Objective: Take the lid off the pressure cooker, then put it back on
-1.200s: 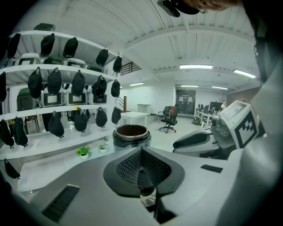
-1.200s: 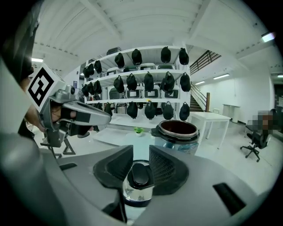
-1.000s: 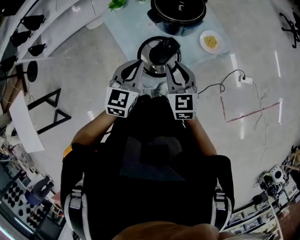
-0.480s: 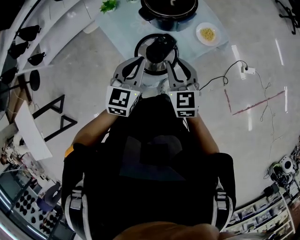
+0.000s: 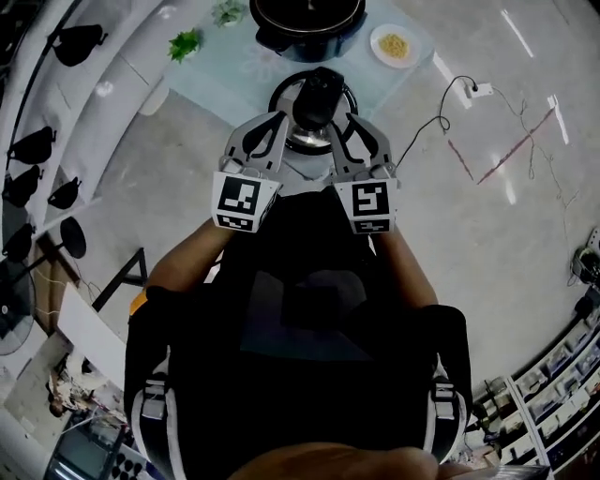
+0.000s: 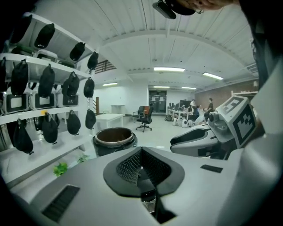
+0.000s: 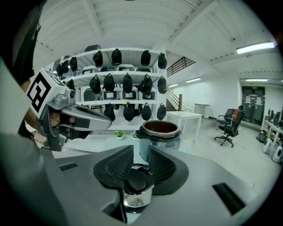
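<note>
Pale blue bench (image 5: 234,67) carrying an open cooker pot (image 5: 307,14), a plate (image 5: 394,44) of yellow food, and two leafy sprigs (image 5: 186,43).

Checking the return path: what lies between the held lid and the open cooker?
Nothing stands there. The head view shows only bare blue table between the lid and the cooker.

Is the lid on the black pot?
Off. The black pressure cooker stands open; the right gripper holds the round silver lid apart from it.
</note>
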Demonstrator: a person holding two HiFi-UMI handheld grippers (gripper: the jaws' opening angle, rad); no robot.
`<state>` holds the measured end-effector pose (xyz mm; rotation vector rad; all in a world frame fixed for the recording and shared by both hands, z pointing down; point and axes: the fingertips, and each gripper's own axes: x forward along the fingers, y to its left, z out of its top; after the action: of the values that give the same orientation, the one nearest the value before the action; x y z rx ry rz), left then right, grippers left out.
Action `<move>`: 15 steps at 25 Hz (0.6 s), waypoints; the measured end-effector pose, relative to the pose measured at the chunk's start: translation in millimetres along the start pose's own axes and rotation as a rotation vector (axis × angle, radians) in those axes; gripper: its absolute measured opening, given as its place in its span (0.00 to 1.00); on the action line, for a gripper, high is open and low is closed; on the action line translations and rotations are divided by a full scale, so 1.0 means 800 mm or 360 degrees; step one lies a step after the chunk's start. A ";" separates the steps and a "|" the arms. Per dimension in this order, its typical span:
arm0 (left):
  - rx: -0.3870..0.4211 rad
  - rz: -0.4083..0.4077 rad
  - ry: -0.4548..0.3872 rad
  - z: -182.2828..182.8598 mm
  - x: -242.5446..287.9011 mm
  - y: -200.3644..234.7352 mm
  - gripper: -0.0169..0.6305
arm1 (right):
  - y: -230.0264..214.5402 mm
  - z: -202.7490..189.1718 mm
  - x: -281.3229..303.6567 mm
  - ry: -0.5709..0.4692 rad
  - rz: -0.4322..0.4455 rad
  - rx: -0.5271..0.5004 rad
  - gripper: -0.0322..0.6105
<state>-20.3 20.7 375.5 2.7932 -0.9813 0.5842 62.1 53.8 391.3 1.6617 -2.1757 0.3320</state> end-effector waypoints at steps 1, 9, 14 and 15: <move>0.0016 -0.0045 -0.0012 -0.001 -0.002 0.008 0.04 | 0.007 0.000 0.002 0.0002 -0.0054 0.0029 0.23; 0.0104 -0.0321 -0.0070 -0.013 -0.042 0.055 0.04 | 0.084 0.003 0.006 -0.0001 -0.0307 0.0192 0.25; 0.0119 -0.0424 -0.0075 -0.027 -0.067 0.065 0.04 | 0.117 0.003 0.009 -0.0001 -0.0363 0.0150 0.29; 0.0122 -0.0451 -0.0072 -0.031 -0.071 0.064 0.04 | 0.122 0.002 0.008 0.0004 -0.0385 0.0153 0.30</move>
<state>-101.1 19.4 375.3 2.9497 -0.5631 0.5311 -33.0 74.1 396.8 1.9507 -1.9563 0.3744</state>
